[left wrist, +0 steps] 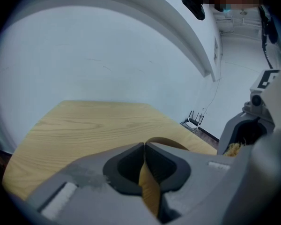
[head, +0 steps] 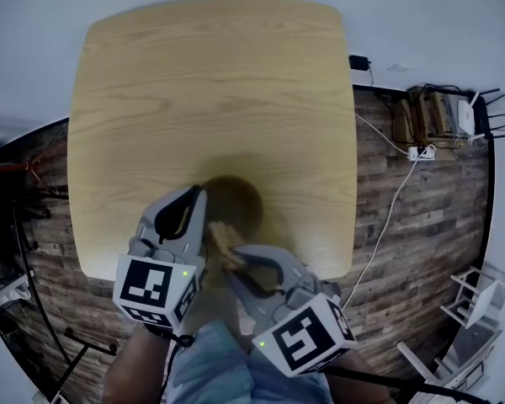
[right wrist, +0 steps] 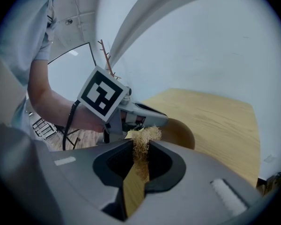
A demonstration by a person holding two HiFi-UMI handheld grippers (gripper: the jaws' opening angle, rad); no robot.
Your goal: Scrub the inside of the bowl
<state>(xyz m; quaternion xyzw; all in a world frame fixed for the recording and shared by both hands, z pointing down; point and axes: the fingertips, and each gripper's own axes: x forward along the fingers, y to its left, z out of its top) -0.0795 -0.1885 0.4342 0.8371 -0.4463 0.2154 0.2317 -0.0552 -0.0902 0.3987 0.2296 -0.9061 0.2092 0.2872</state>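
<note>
Head view: a brown bowl (head: pixel 242 199) stands on the light wooden table (head: pixel 210 74), at the lower centre of the frame and close to the table's near edge; dark plank floor (head: pixel 421 225) shows at the right of the frame. The left gripper (head: pixel 199 202) meets the bowl at its left rim; the left gripper view shows its jaws clamped on the bowl's thin wall, one jaw on each side. The right gripper (head: pixel 229 244) enters from the lower right; the right gripper view shows its jaws closed on a scrubber (right wrist: pixel 141 139), with the flat wooden handle between the jaws and a pale fibre tuft standing out past the tips. The tuft lies at the bowl's near rim, just beside the left gripper; contact with the inner surface cannot be confirmed.
</note>
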